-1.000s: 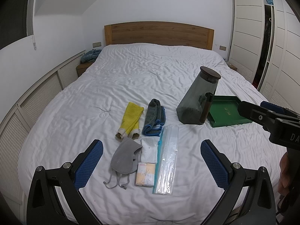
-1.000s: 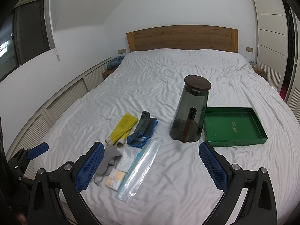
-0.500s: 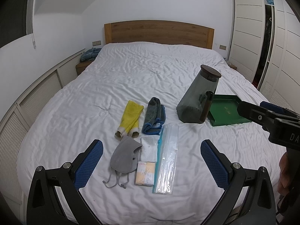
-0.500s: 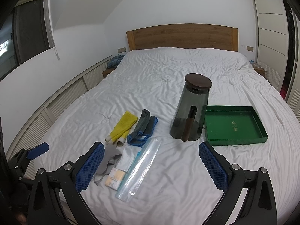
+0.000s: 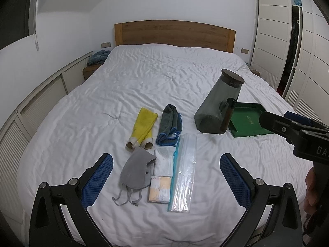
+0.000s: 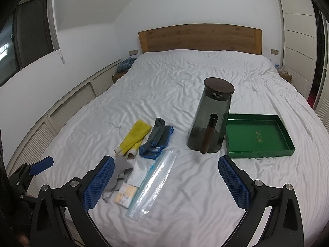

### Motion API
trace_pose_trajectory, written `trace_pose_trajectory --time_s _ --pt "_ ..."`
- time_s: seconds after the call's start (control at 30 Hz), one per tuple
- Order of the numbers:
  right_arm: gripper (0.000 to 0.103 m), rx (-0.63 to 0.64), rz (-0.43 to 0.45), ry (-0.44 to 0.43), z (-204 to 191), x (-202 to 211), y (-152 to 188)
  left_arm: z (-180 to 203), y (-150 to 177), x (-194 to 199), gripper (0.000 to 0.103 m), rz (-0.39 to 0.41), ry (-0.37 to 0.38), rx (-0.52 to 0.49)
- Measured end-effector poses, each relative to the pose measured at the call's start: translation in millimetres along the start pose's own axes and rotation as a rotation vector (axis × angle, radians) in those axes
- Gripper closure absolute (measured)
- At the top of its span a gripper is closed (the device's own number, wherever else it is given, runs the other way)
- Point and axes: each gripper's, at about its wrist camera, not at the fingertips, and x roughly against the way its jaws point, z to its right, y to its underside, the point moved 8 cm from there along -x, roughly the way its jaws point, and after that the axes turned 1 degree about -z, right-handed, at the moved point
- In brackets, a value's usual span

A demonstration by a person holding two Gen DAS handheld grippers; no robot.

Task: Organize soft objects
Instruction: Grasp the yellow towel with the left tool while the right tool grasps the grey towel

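On the white bed lie a yellow cloth (image 5: pixel 143 128) (image 6: pixel 133 136), a grey cloth with blue trim (image 5: pixel 169 126) (image 6: pixel 157 139), a grey face mask (image 5: pixel 136 169) (image 6: pixel 121 169), a white folded cloth (image 5: pixel 163 161), a small tissue packet (image 5: pixel 160 192) (image 6: pixel 125 195) and a clear zip bag (image 5: pixel 185 169) (image 6: pixel 154 180). My left gripper (image 5: pixel 166 181) is open and empty, held above the near items. My right gripper (image 6: pixel 166 182) is open and empty, above the zip bag's side. Each gripper shows at the edge of the other's view.
A dark grey pitcher with a brown lid (image 5: pixel 219 107) (image 6: pixel 211 117) stands right of the cloths. A green tray (image 6: pixel 260 138) (image 5: pixel 246 121) lies right of it. A wooden headboard (image 5: pixel 174 33) is at the far end; wardrobe doors (image 5: pixel 273 30) stand to the right.
Both views have shifted very slightly; the objects on the bed have not moved. Both grippers stay open.
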Motion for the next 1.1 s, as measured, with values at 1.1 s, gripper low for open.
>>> trace_pose_trajectory --time_s 1.1 --pt "0.001 0.017 -0.318 0.045 -19 -240 30 -104 18 -174 0.001 -0.231 -0.057 0.02"
